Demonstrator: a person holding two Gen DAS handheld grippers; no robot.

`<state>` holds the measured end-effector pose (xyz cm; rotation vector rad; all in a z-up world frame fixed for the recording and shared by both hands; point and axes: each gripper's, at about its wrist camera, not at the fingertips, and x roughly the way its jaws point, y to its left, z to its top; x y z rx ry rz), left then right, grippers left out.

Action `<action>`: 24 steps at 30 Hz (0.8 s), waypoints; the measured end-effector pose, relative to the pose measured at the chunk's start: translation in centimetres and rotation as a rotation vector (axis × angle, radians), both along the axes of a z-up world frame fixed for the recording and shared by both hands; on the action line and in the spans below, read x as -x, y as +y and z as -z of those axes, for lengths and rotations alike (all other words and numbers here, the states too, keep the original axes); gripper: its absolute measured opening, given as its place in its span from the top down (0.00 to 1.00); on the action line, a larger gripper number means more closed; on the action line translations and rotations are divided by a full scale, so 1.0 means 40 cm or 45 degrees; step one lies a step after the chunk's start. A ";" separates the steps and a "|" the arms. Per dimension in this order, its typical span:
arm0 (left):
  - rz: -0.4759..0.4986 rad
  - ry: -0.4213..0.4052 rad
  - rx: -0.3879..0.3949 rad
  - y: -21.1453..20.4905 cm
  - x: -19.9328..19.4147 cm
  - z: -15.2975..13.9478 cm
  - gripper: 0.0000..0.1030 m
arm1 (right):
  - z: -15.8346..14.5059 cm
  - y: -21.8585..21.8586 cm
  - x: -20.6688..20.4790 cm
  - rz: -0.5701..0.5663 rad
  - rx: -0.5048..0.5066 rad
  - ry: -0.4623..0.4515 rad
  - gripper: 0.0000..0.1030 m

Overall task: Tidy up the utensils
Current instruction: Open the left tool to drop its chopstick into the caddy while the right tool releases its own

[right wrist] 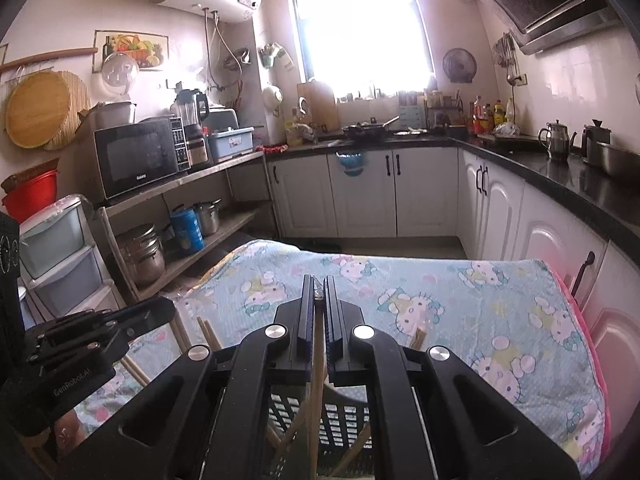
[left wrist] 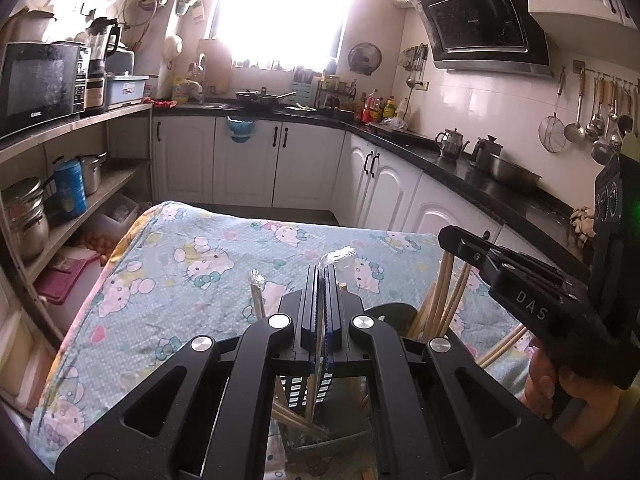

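Holding one plastic-wrapped wooden chopstick apiece, the left gripper (left wrist: 323,276) and right gripper (right wrist: 319,286) are both clamped nearly closed over a black slotted plastic utensil basket (right wrist: 340,416) on the cartoon-cat cloth worktop (right wrist: 460,312). Several bare wooden chopsticks (left wrist: 440,300) already stand in the basket, so sorting looks partly done; these two seem left to drop in. Only the left view shows that standing bundle clearly, while the right view shows the basket's slotted wall better.
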<state>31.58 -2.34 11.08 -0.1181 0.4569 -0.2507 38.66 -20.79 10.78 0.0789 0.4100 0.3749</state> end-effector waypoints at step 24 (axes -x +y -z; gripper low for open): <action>0.008 -0.019 -0.008 0.000 0.076 -0.003 0.64 | -0.035 -0.099 0.114 0.048 -0.026 0.033 0.69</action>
